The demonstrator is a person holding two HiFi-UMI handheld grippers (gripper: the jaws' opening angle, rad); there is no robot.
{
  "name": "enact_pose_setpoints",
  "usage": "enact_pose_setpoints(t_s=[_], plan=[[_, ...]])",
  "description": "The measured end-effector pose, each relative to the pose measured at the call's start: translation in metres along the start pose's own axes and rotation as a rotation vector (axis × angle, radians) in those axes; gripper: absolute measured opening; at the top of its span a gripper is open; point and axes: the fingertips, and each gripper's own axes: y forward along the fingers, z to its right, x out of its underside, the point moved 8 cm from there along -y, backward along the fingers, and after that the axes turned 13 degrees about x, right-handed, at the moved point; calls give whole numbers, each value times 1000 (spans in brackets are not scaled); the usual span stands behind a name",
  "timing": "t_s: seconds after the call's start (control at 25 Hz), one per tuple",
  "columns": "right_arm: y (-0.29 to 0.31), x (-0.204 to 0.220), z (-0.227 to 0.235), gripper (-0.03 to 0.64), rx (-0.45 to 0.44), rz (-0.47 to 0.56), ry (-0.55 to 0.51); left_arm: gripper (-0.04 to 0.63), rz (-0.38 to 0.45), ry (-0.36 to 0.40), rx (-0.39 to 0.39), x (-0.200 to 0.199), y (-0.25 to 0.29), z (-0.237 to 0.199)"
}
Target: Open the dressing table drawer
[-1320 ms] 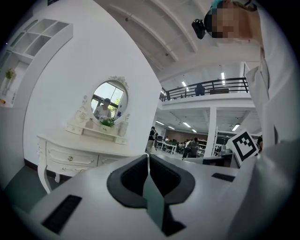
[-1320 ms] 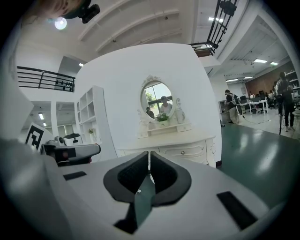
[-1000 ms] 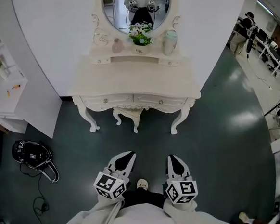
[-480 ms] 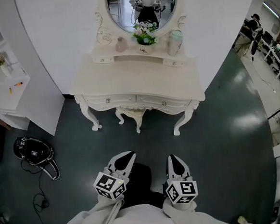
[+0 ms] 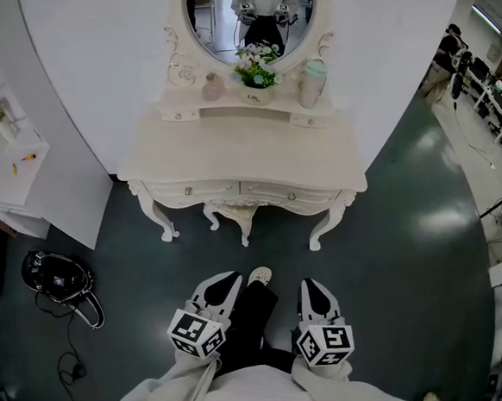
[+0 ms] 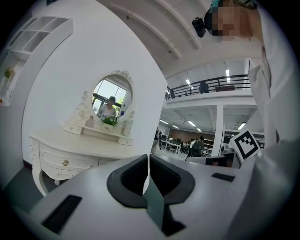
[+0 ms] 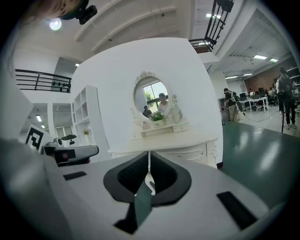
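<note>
The cream dressing table (image 5: 247, 148) stands against the white wall, far ahead of both grippers. It has an oval mirror (image 5: 249, 14), and its two front drawers are closed: the left drawer (image 5: 191, 190) and the right drawer (image 5: 290, 196), each with a small knob. My left gripper (image 5: 231, 281) and right gripper (image 5: 310, 284) are held low and side by side, both shut and empty. In the left gripper view, the left gripper (image 6: 149, 160) has the table (image 6: 79, 146) off to its left. In the right gripper view, the right gripper (image 7: 149, 159) points straight at the table (image 7: 173, 139).
A flower pot (image 5: 255, 68), a pink bottle (image 5: 212, 88) and a green jar (image 5: 311, 80) sit on the table's back shelf. A stool (image 5: 233, 210) is tucked under it. White shelving (image 5: 9, 145) and a black bag with cables (image 5: 58, 275) are on the left. My shoe (image 5: 259, 275) is on the dark floor.
I have walked a little towards the table, and one foot has stepped forward between the grippers. Both grippers stay shut and keep their place in the head view.
</note>
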Motion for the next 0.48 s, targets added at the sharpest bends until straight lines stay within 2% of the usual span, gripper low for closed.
enact_pose_setpoints(t_s=[0.48], plan=[[82, -40, 15, 39, 4, -7, 5, 26, -6, 0, -7, -30, 69, -58]])
